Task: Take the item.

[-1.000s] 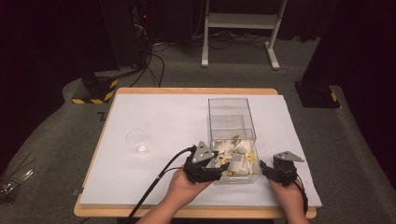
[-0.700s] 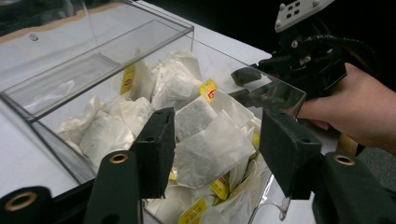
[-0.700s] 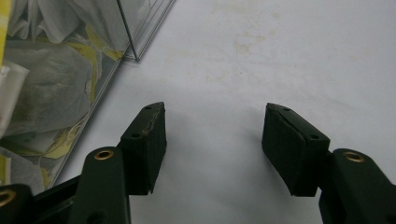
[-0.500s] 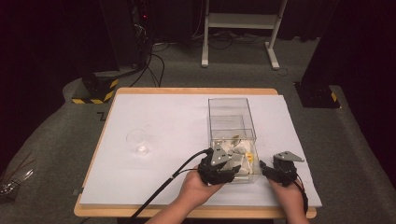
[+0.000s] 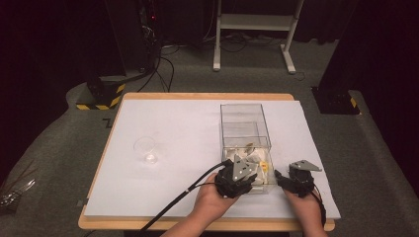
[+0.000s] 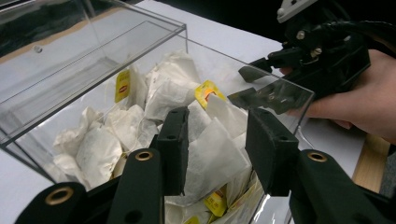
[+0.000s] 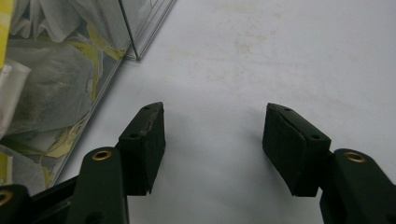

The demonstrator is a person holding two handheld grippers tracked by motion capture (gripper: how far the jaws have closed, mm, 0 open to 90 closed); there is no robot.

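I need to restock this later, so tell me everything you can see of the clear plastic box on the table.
The clear rectangular plastic box stands upright and open-topped on the white-covered table, right of centre. Its thin see-through walls look like rigid acrylic. The far part looks empty; the near part holds a heap of white paper tea bags with yellow tags. The left hand-held gripper reaches into its near end, jaws on either side of a bag.

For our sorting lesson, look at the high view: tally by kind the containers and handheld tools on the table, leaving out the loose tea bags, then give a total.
Clear plastic box: 1
Clear glass cup: 1
Grippers, left gripper and right gripper: 2
Total: 4
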